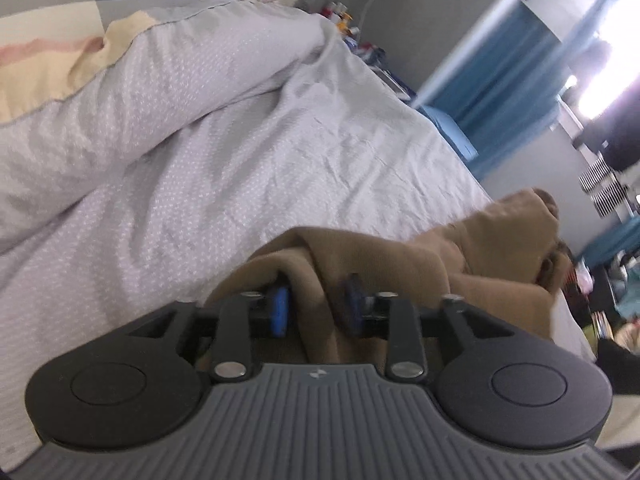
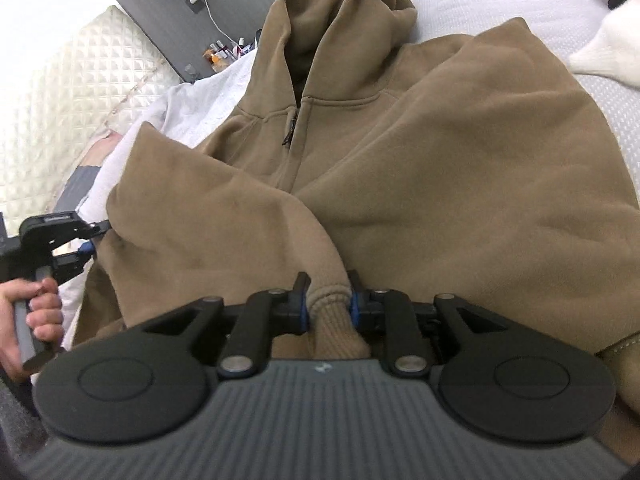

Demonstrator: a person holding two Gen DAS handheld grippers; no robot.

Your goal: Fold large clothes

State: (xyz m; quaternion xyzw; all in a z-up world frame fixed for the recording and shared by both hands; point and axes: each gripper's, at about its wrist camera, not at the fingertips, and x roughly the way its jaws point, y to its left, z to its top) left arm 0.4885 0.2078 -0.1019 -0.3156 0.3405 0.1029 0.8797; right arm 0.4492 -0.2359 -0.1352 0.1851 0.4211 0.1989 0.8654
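The brown hoodie (image 2: 400, 140) lies zip-up on the bed (image 1: 200, 168), right tongs (image 2: 329, 308) pinching its ribbed cuff (image 2: 334, 316), left tongs (image 1: 318, 304) spread around a fold (thick, floppy fleece, best gripped at cuffs and seams).

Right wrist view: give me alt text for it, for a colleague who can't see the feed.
The right tool pinches the ribbed cuff of a brown zip hoodie spread front-up on a white bedcover, hood farthest from the camera. At the left edge, a hand holds the left tool against the hoodie's folded sleeve.
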